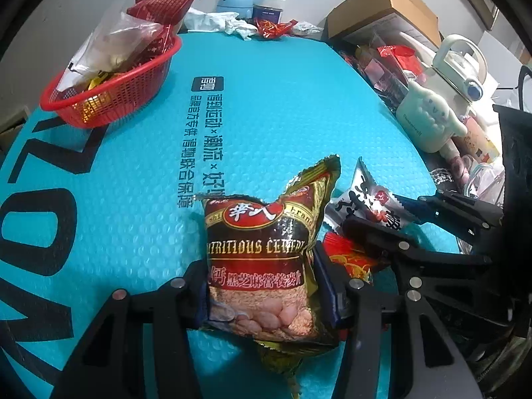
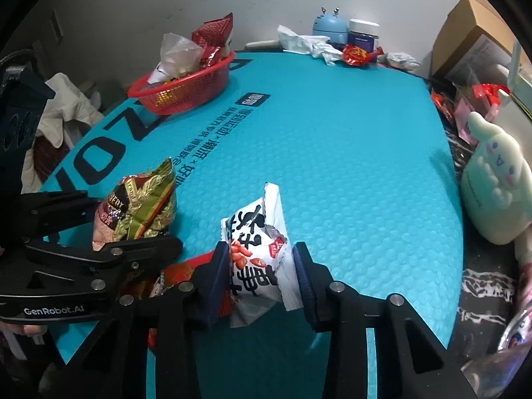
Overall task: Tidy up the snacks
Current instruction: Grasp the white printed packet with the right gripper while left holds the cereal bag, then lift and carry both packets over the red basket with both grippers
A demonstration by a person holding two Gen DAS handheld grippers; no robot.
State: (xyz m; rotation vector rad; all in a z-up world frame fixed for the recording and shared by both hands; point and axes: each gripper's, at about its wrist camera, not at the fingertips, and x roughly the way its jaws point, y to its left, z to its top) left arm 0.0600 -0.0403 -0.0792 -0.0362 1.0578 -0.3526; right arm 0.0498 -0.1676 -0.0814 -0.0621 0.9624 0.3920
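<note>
My left gripper is shut on a red and gold cereal packet, held upright just above the teal mat; it also shows in the right wrist view. My right gripper is shut on a white snack packet with black characters, seen in the left wrist view too. A red snack packet lies on the mat between the two grippers. A red mesh basket holding several snacks sits at the far left of the mat; the right wrist view shows it at the far left.
The teal bubble mat covers the table. At the back stand a blue gadget, a jar, crumpled paper and a red wrapper. On the right are a cardboard box, a kettle, a cream plush bottle and clutter.
</note>
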